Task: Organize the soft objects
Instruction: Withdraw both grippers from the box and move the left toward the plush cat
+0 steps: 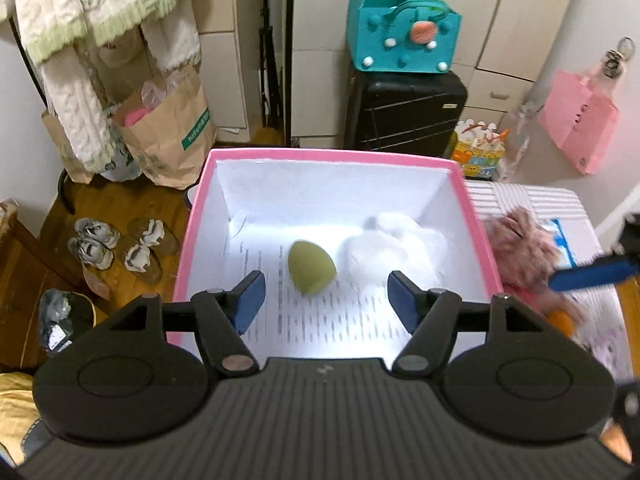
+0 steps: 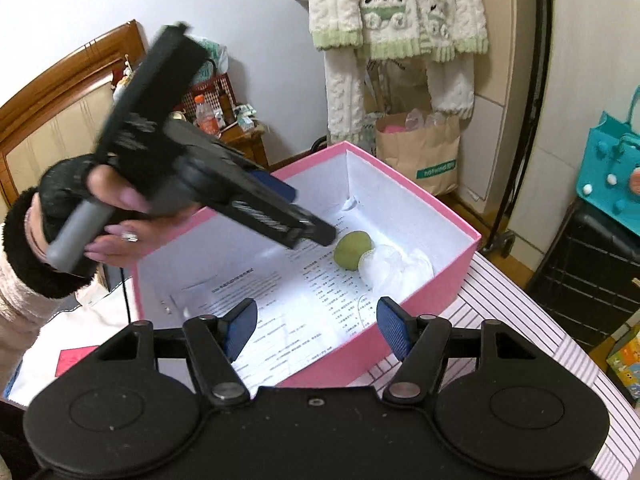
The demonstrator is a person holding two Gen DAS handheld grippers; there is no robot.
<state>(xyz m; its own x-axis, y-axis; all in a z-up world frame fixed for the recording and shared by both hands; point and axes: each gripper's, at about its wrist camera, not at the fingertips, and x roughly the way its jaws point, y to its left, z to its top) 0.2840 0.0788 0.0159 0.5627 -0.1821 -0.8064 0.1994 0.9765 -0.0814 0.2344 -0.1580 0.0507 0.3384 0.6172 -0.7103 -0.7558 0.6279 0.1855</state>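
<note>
Left wrist view | pink box (image 1: 192, 240) stood on striped bench (image 1: 560, 204); green sponge (image 1: 312, 268) lay inside beside white fluff (image 1: 396, 252) | wooden floor (image 1: 120, 200), black suitcase (image 1: 404, 108) behind | left hand-held gripper (image 1: 326, 300) and right hand-held gripper (image 2: 316, 326) both released, empty.

My left gripper (image 1: 326, 300) tilts downward, jaws apart, nothing between them. My right gripper (image 2: 316, 326) hangs open and empty too. Left hand (image 2: 116, 216) grips its handle.

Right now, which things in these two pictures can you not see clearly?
- Left wrist view: pink fluffy toy, blurred, partly hidden by the pink box wall.
- Left wrist view: orange object, mostly hidden, unidentifiable.
- Right wrist view: printed sheet text too small.
</note>
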